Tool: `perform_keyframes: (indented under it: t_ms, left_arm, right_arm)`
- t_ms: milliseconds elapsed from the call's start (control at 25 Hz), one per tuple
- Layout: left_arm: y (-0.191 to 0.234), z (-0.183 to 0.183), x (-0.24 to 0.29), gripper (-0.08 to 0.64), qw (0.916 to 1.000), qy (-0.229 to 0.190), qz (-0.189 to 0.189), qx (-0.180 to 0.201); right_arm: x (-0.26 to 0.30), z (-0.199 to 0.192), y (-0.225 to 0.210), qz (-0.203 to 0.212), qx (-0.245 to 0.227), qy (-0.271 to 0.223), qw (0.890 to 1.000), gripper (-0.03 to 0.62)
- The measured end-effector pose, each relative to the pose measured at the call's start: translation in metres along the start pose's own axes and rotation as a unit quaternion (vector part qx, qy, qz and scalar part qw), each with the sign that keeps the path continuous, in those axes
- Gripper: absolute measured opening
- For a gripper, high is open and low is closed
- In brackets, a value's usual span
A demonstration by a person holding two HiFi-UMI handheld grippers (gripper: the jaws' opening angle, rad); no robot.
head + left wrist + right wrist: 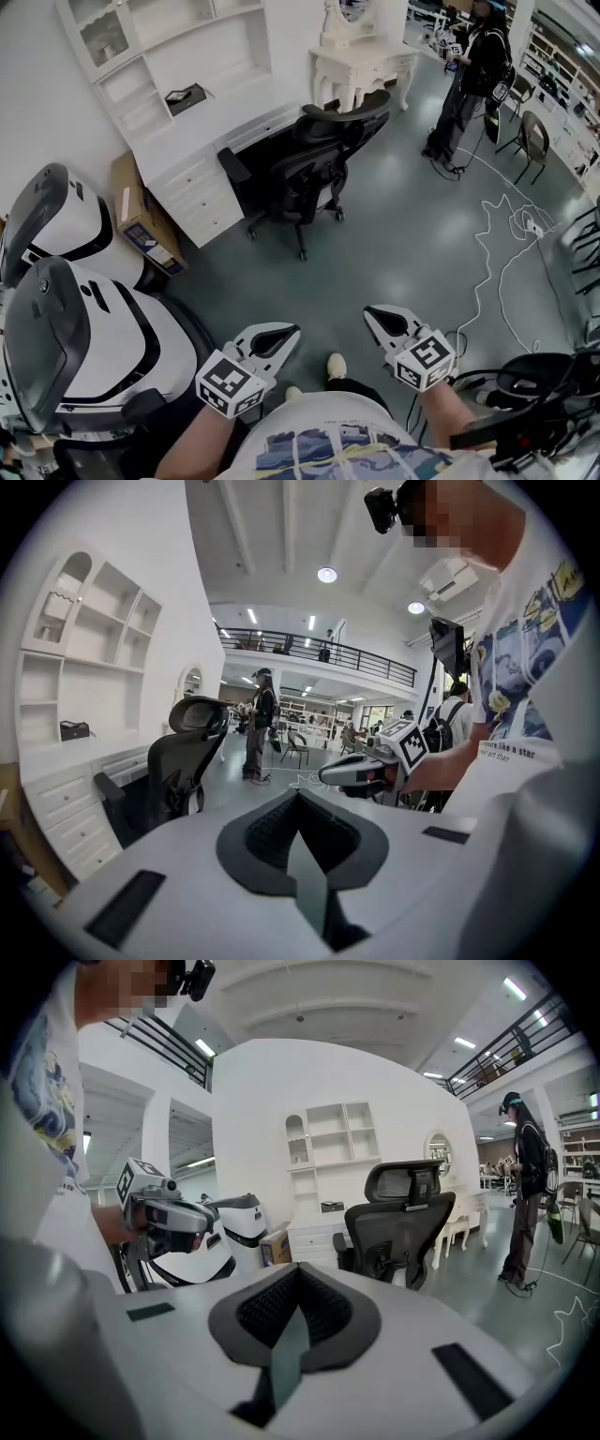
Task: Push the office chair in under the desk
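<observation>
Office chair point(314, 169) at desk point(220, 111), well beyond left tool point(287, 334), right tool point(375, 317) (both closed, empty)

The left gripper point(292, 330) and right gripper point(371, 315) are white, with dark ribbed jaws and black-and-white marker cubes point(230, 382). The person wears a white short-sleeved T-shirt point(328, 441) (blue-and-yellow print).

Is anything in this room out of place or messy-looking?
The black office chair stands askew, pulled out from the white desk rather than tucked under it. A white cable lies in loose tangles across the grey floor.
</observation>
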State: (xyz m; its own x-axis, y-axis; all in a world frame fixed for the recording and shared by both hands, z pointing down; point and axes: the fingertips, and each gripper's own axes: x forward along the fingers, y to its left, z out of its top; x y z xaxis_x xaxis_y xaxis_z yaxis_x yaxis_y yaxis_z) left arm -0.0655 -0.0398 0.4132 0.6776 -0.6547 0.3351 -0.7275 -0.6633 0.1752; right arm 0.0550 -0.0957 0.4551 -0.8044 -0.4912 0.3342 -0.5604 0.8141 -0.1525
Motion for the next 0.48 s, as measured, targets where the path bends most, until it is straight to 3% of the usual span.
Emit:
perform_keyframes:
  t_ms: [480]
  left_arm:
    - [-0.023, -0.029, -0.068, 0.014, 0.9999, -0.015, 0.006, 0.000]
  right_arm:
    - [-0.016, -0.006, 0.080, -0.004, -0.014, -0.011, 1.000, 0.025]
